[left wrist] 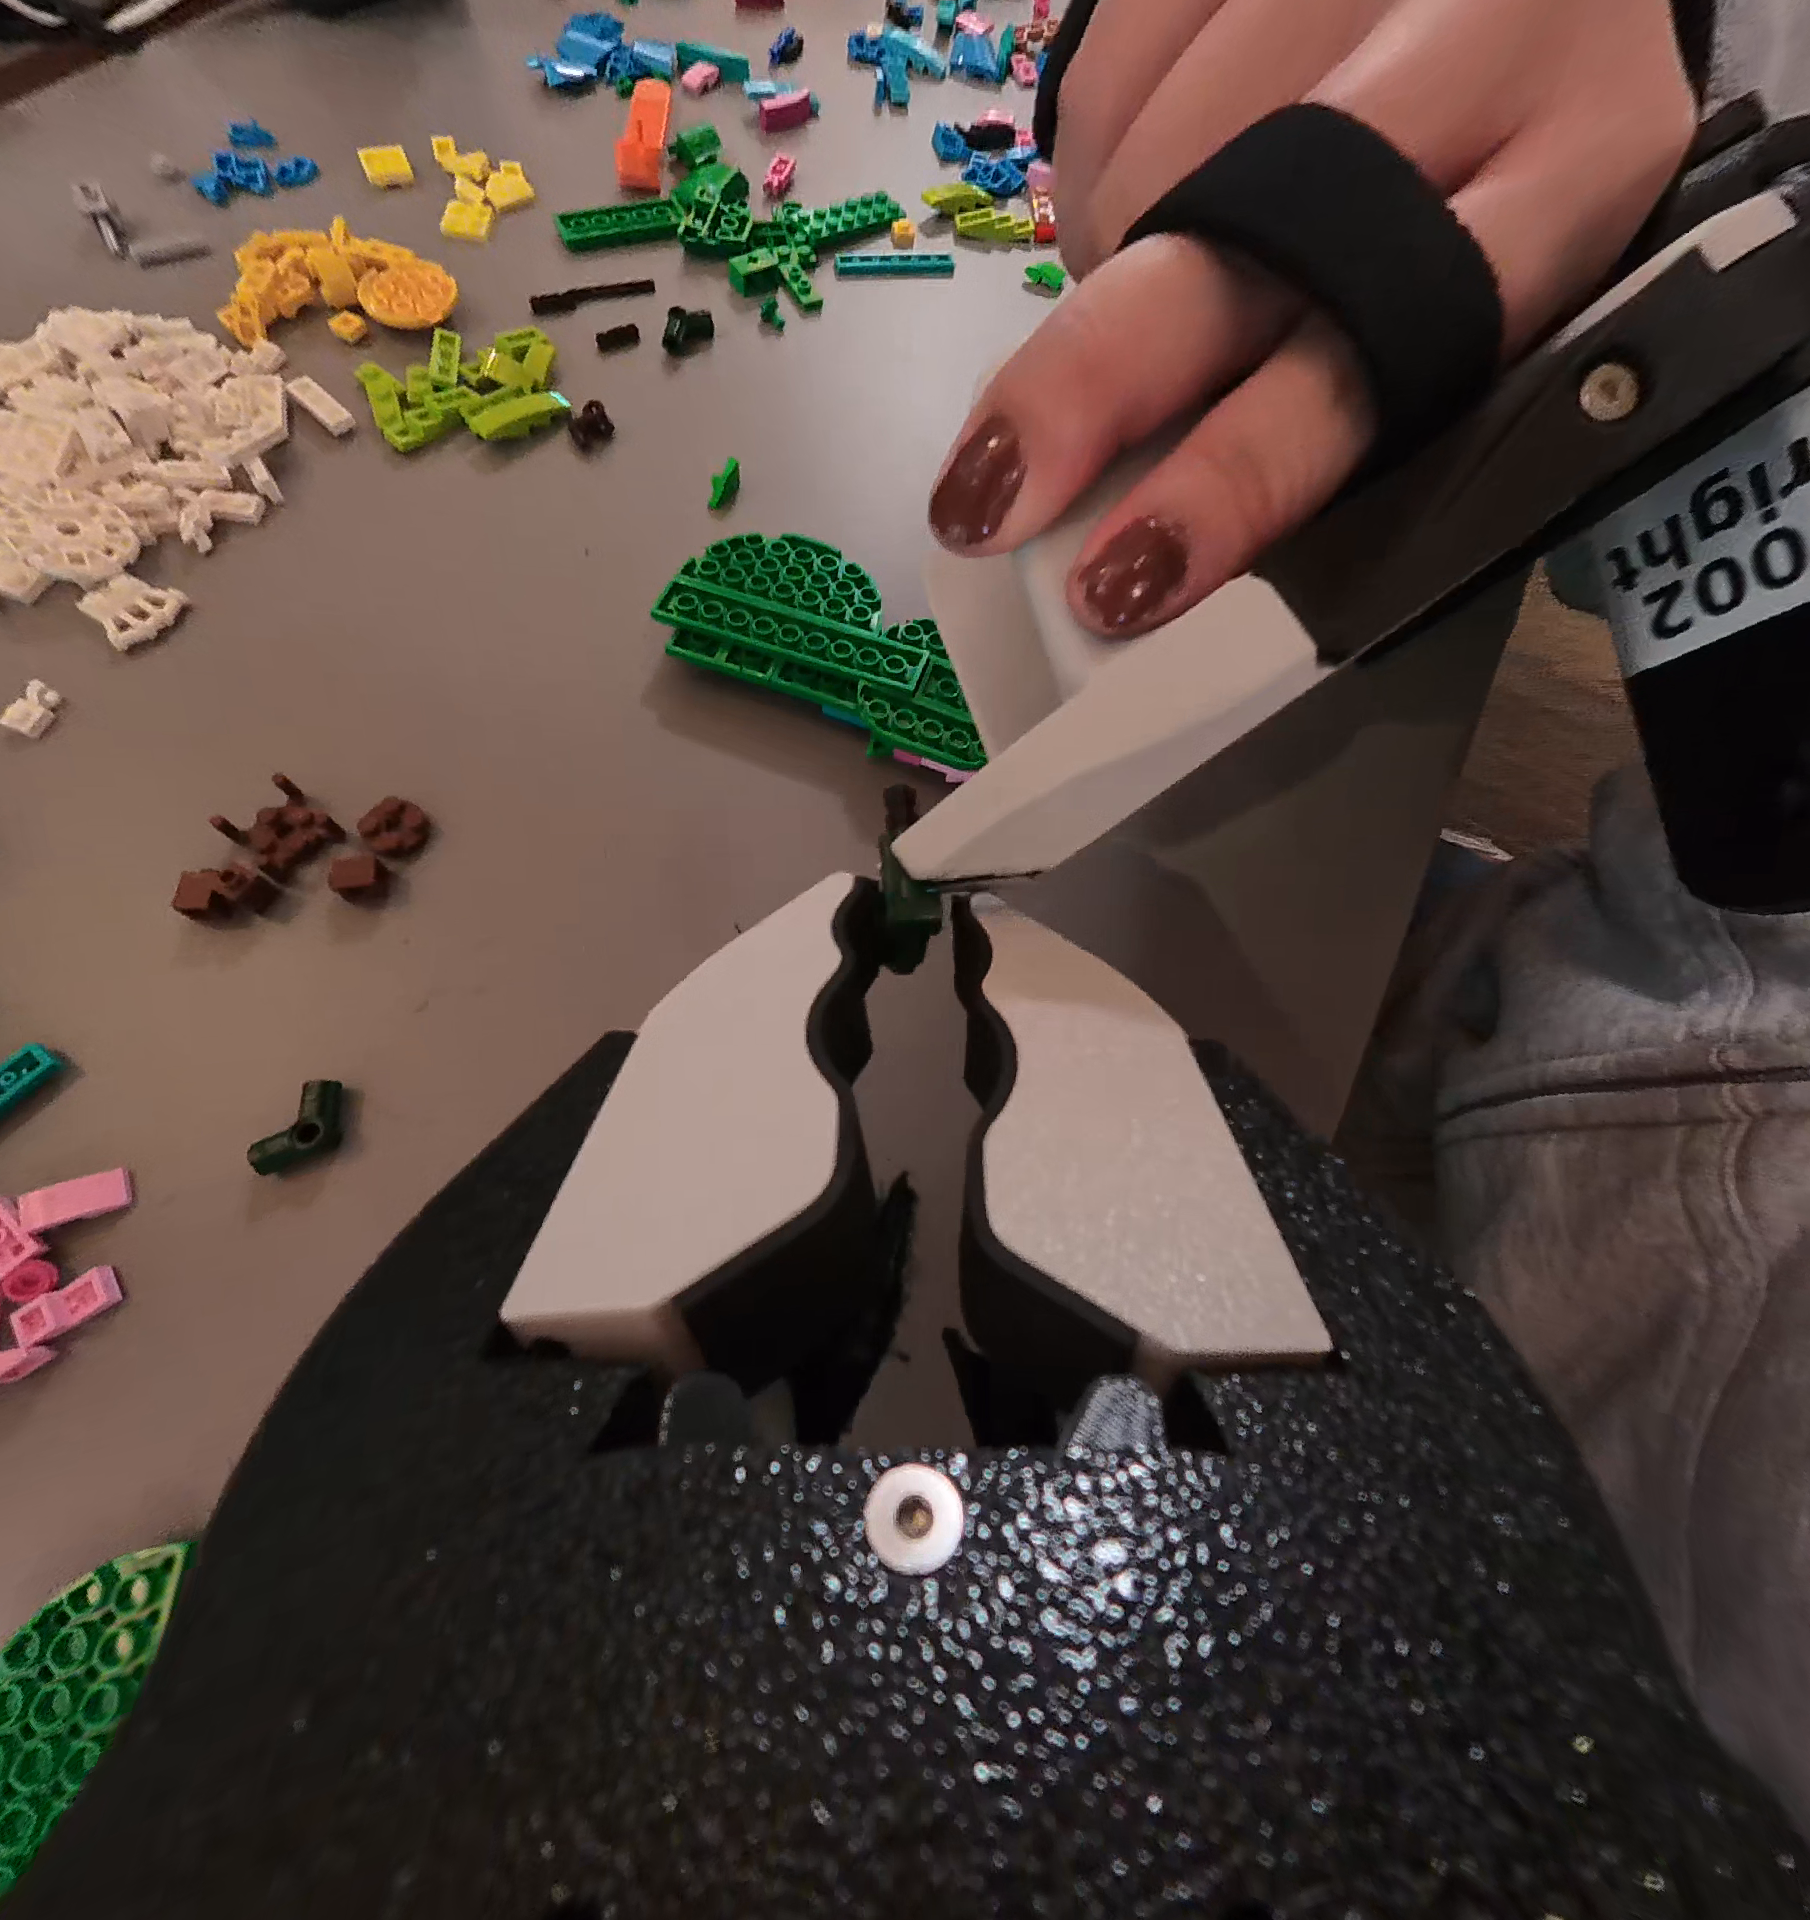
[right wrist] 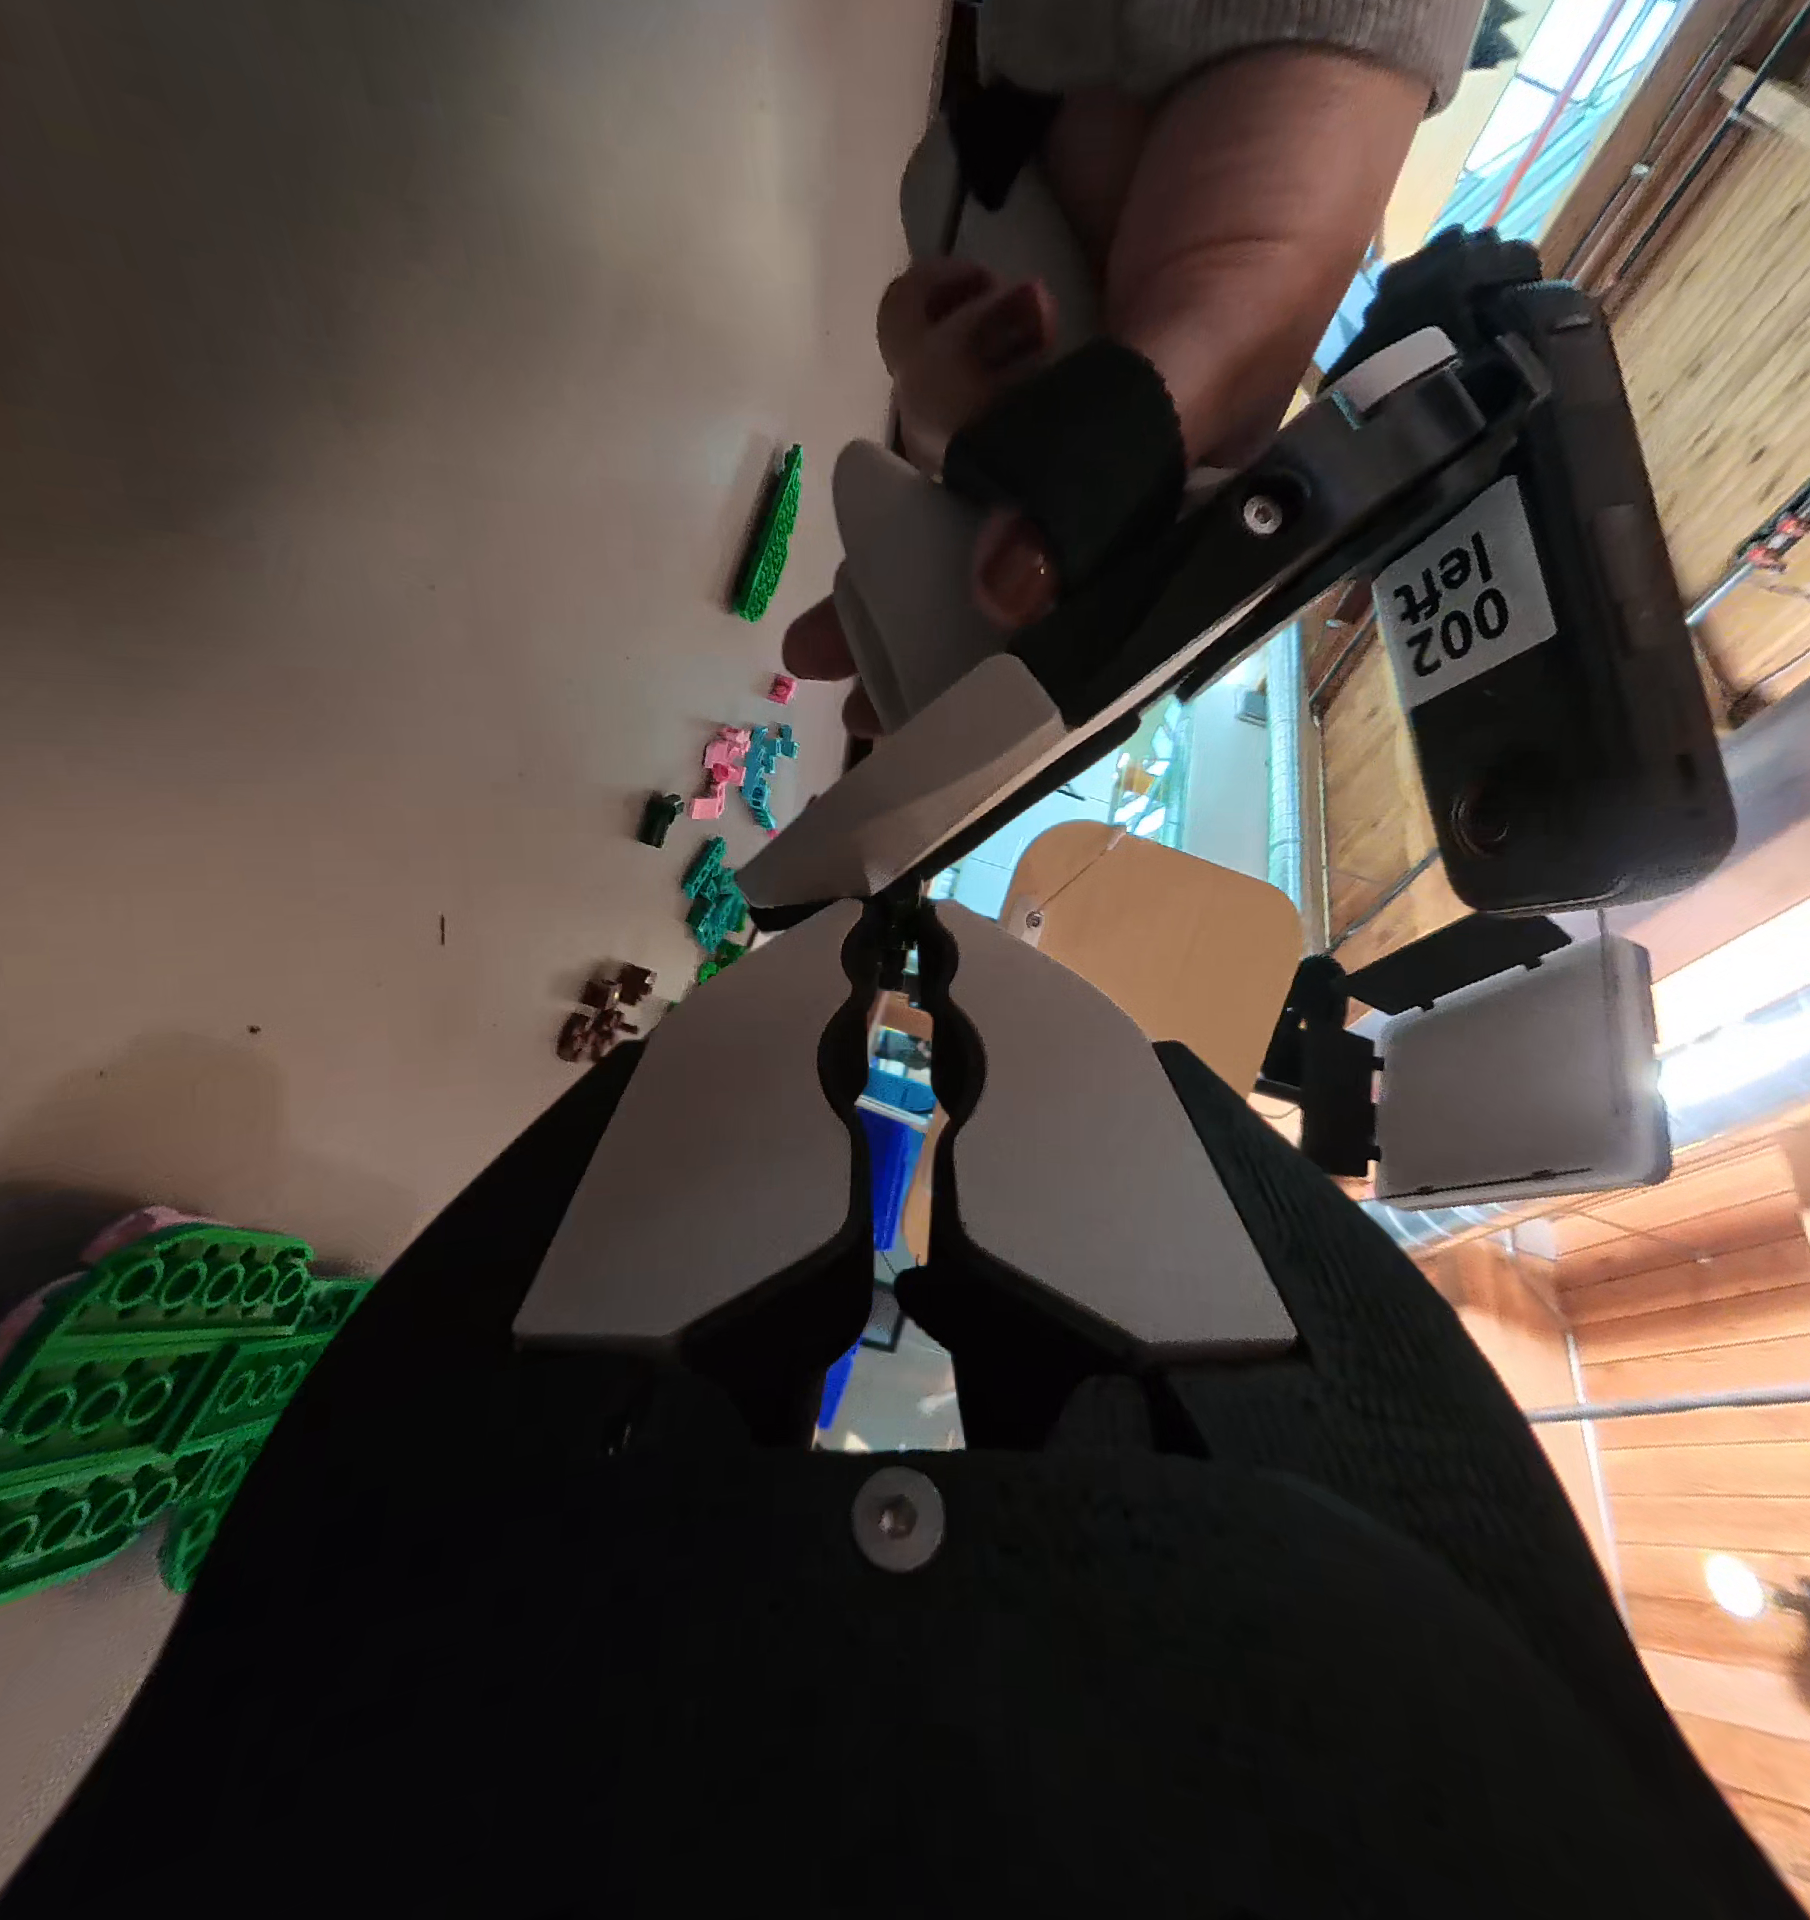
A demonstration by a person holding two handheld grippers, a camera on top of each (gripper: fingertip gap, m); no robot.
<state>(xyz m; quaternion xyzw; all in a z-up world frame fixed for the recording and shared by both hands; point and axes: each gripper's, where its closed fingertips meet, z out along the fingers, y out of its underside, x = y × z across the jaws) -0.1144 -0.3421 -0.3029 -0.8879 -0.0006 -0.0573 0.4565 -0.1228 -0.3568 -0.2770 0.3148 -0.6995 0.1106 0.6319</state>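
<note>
In the left wrist view my left gripper [left wrist: 906,906] has its pads closed against a small dark green brick piece [left wrist: 906,914], held above the grey table [left wrist: 527,852]. My right gripper [left wrist: 932,873] reaches in from the upper right in a person's hand [left wrist: 1244,312] and pinches the same piece at its top. In the right wrist view my right gripper [right wrist: 896,935] is shut on the dark piece [right wrist: 896,961]. There the left gripper [right wrist: 828,899] lies across its tips. A green brick assembly [left wrist: 818,634] lies on the table just behind; it also shows in the right wrist view [right wrist: 122,1382].
Sorted brick piles lie on the table: white [left wrist: 80,457], yellow [left wrist: 340,281], lime [left wrist: 465,390], brown [left wrist: 288,842], pink [left wrist: 18,1288] and blue [left wrist: 620,52]. A loose dark green angled piece [left wrist: 298,1127] and a green studded plate [left wrist: 39,1714] are near me. A grey garment [left wrist: 1659,1195] is at the right. The tips of both grippers are at nearly the same place. Between my left fingertips and the grey garment [left wrist: 1659,1195] there is roughly 15 centimeters.
</note>
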